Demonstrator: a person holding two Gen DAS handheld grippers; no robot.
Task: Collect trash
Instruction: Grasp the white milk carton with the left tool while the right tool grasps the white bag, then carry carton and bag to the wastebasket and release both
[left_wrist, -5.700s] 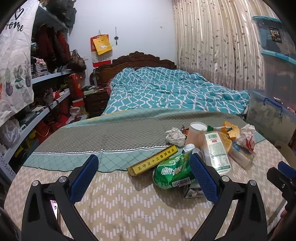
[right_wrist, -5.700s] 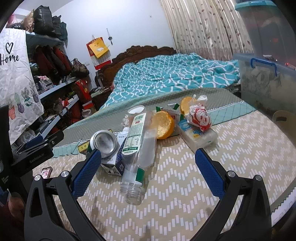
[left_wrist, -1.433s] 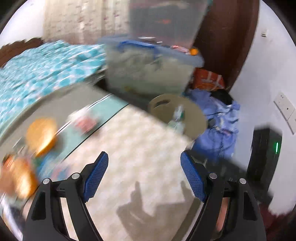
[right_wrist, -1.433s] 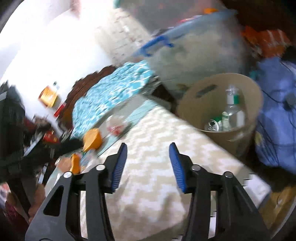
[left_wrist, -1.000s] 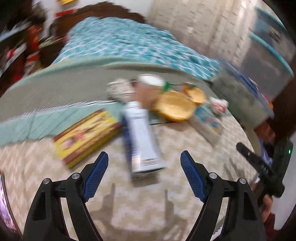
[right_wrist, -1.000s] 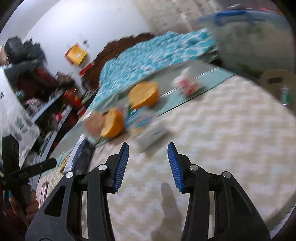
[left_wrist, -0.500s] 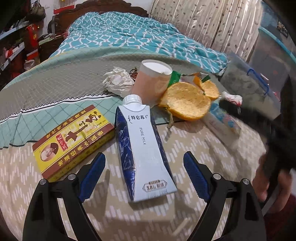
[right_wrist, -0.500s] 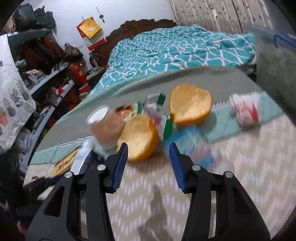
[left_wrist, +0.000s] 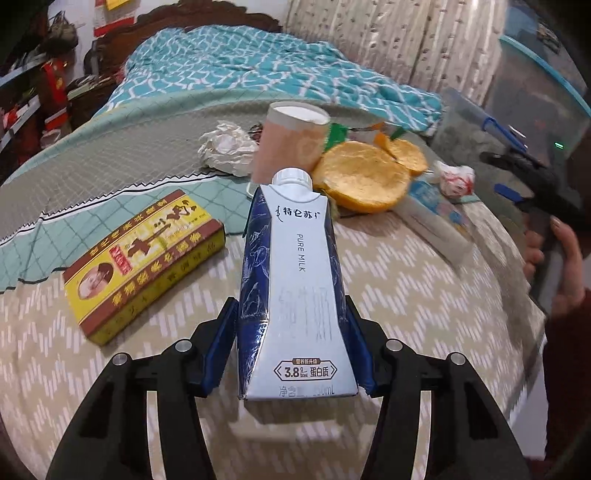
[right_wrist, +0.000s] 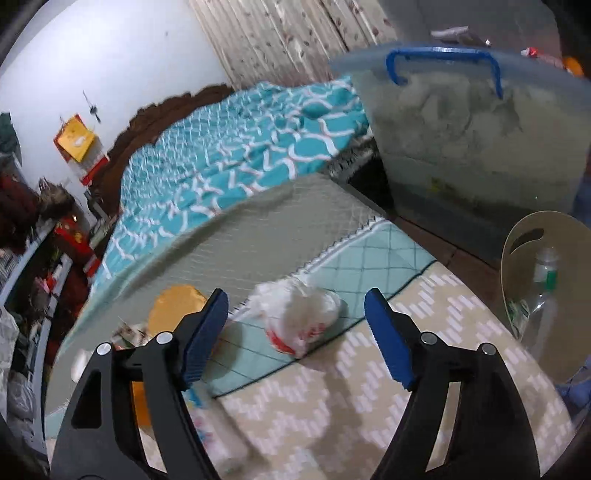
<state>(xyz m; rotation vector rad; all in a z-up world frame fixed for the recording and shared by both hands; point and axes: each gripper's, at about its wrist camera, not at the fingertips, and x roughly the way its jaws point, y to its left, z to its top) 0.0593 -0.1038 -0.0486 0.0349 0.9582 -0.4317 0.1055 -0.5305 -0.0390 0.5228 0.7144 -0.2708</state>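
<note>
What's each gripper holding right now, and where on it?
Left gripper: jaws closing on the milk carton, pads against its two sides near the wide base. Right gripper: jaws opening, nothing held; crumpled wrapper lies beyond them.

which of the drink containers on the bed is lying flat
The blue and white milk carton, lying flat between the left hand-held gripper's closing jaws. The pink paper cup behind it stands upright.
</note>
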